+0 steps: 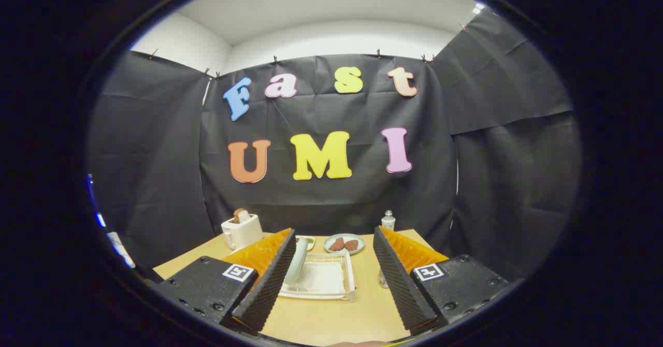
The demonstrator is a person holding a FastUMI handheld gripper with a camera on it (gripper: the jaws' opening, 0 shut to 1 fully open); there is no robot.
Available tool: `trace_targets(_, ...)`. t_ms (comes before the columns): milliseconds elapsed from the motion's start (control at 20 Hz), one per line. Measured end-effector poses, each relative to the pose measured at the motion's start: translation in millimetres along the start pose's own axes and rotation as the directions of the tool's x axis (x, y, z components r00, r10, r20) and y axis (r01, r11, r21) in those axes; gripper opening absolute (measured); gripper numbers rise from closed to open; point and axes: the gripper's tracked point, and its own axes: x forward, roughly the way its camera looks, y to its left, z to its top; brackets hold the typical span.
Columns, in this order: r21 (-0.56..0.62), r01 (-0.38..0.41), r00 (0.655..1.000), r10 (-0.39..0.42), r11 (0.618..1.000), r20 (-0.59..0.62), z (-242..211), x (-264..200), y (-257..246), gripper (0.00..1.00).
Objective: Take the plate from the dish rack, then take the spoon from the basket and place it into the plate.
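The gripper (335,274) hangs above the near part of a light wooden table (331,321), its two ribbed black fingers (269,285) spread wide apart with nothing pressed between them. In the gap between the fingers, on the middle of the table, sits a white dish rack (326,279), a low tray with a raised rim. A pale plate (298,261) stands on edge at the rack's left side, leaning close beside the left finger; whether the finger touches it cannot be told. Beyond the rack, toward the table's far edge, lies a grey-green dish (344,243) carrying two brown pieces of food (344,244). Just left of that dish, partly hidden behind the left finger's tip, a small white bowl-like thing (308,241) peeks out; what it holds is too small to tell. At the far left corner of the table stands a white toaster (242,230) with a brown slice (240,215) sticking up from its slot. At the far right corner, just beyond the right finger's tip, stands a small clear bottle (388,219) with a pale cap. Low beside the right finger's inner face, a small clear glass object (383,280) rests on the table, mostly hidden by the finger.
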Motion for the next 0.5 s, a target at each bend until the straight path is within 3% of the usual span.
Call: trace_targets(500, -0.017, 0.016, 1.000, -0.016, 1.000, -0.009, -5.3, 2.3, -6.1, 0.97)
